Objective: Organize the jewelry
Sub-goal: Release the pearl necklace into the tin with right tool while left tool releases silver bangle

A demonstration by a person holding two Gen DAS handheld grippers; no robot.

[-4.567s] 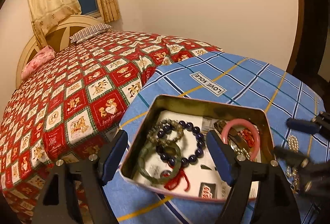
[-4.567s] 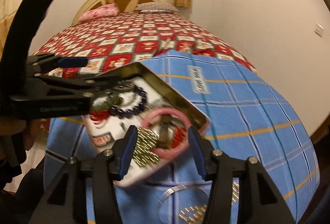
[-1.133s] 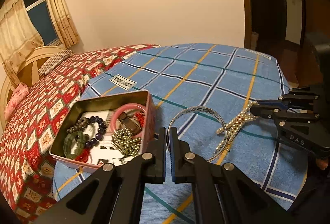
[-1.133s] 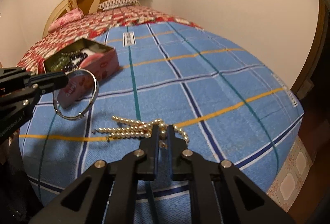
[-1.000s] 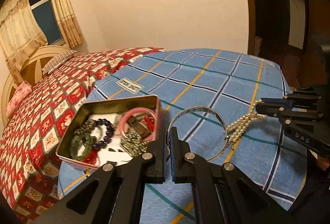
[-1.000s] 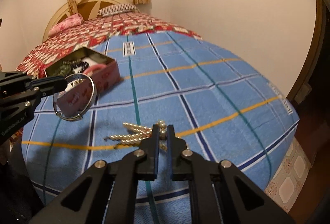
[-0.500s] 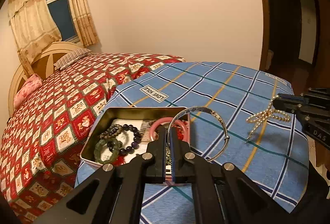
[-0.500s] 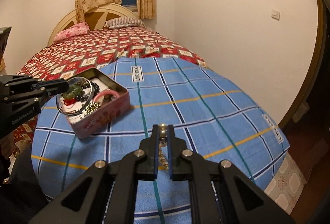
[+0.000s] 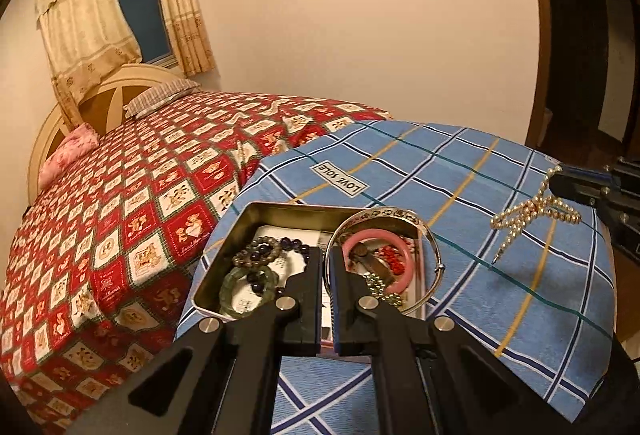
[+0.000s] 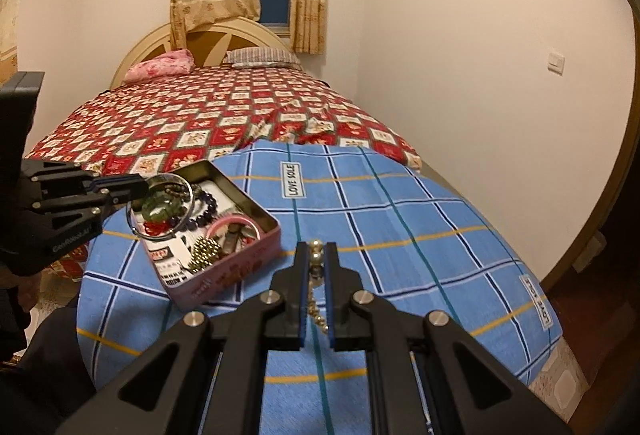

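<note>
An open pink tin (image 9: 224, 235) (image 10: 240, 271) sits on the blue plaid cloth and holds bead bracelets, a green bangle, a pink bangle (image 9: 400, 255) and a gold chain. My left gripper (image 9: 327, 255) is shut on a silver bangle (image 9: 434, 247) and holds it in the air over the tin; it shows at left in the right wrist view (image 10: 138, 189). My right gripper (image 10: 316, 249) is shut on a pearl necklace (image 9: 528, 213) (image 10: 316, 251) that hangs above the cloth, right of the tin.
The blue plaid cloth (image 9: 460, 175) covers the foot of a bed with a red patterned quilt (image 9: 140, 195). A wall runs along the far side, a dark doorway (image 9: 580, 55) at the right. The bed edge drops off near the tin.
Both grippers have lifted their pieces off the cloth. The left gripper has carried the silver bangle left until it hangs over the tin. The right gripper has raised the pearl necklace and moved toward the tin.
</note>
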